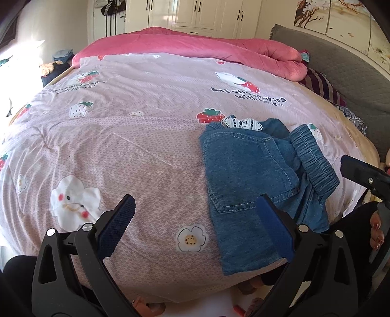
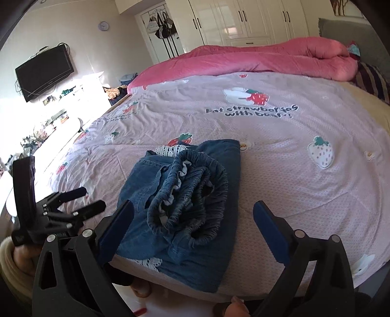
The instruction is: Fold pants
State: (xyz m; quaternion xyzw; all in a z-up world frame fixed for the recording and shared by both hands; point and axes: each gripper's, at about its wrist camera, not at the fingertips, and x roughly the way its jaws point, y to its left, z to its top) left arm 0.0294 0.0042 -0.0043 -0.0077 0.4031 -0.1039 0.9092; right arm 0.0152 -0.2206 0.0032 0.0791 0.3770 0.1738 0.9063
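Small blue denim pants lie in a folded bundle on the pink strawberry-print bedcover, near the bed's front edge. The gathered elastic waistband is bunched on top, and white lace trim shows at both ends. My right gripper hovers open over the near part of the bundle, with a blue pad at each side and neither pressing. In the left wrist view the pants lie to the right. My left gripper is open over bare cover, its right pad above the denim's edge. It also shows as my left gripper left of the pants.
A rolled pink quilt lies across the far side of the bed, beside a grey headboard and a striped pillow. A wall TV and a cluttered white table stand to the left. White wardrobes line the back wall.
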